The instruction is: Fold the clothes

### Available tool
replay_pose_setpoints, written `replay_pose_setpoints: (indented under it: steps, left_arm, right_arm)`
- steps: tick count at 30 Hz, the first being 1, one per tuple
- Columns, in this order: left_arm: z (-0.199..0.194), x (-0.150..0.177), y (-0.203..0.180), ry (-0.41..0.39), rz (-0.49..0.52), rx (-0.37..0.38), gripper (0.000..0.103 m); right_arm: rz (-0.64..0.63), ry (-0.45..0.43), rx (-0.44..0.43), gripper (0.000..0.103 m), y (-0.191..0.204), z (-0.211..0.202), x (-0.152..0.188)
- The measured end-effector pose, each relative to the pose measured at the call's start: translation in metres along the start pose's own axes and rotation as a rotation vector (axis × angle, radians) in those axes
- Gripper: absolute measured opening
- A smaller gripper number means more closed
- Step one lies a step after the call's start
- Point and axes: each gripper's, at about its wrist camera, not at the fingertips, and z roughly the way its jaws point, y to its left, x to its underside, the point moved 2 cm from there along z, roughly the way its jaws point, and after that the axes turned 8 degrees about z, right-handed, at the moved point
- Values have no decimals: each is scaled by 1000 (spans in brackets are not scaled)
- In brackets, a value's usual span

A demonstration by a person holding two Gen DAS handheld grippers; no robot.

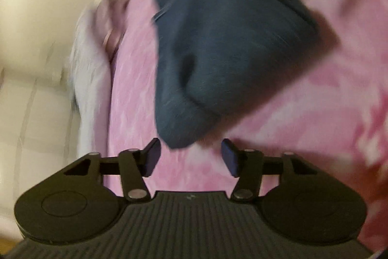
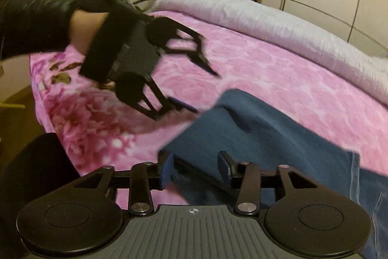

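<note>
Left gripper (image 1: 190, 157) hovers w/ jaws partly apart, nothing between the pads; a corner of the dark blue garment (image 1: 218, 45) hangs or lies just ahead of its tips, not touching. Right gripper (image 2: 196, 168) has jaws apart too, blue cloth lying loose between them, pads not pressing. Garment lies on the pink floral blanket (image 2: 266, 69) covering the bed, near the bed's front edge, part folded over itself; a pale quilt (image 2: 278, 23) runs along the far side. Likely both grippers are lining up fresh grips for the next fold. Frames blurred, so detail is limited.
</note>
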Motion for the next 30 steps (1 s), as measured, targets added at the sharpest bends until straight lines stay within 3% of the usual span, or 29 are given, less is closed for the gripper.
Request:
replay_pose_setpoints:
  steps: [4,7,8,9,10,11,21,25,27,28,29,30]
  left_arm:
    - [18,10,-14,-82,220,-63,35]
    - [27,18,-16,-125,273,-64,28]
    - [28,21,-18,-134,276,-68,25]
    - [30,24,-19,-142,279,-71,23]
    - [31,26,-20,-147,270,-72,23]
    - [33,29,-21,-151,260,-72,21]
    - [38,25,-20,-131,250,-73,21]
    - [34,21,-15,-54,255,-63,24]
    - [27,22,-6,0,192,-59,24]
    - [22,24,0,26,143,-57,24]
    - [16,26,6,42,76,-55,24]
    - [11,29,12,64,5,-56,25]
  right_arm:
    - [-69,57,86,58,33,41,-11]
    - [-161,137,171,62,50,77,-10]
    - [-221,140,218,59,54,84,-6]
    - [-286,137,268,47,58,88,0]
    - [-321,130,283,26,60,86,7]
    - [-334,120,284,17,60,80,12]
    - [-347,97,263,16,63,67,21]
    - [-322,83,245,25,64,54,21]
    - [-278,73,220,29,60,40,21]
    - [-260,64,226,36,56,32,22]
    - [-242,52,237,54,52,25,24]
    - [-225,41,248,65,48,18,25]
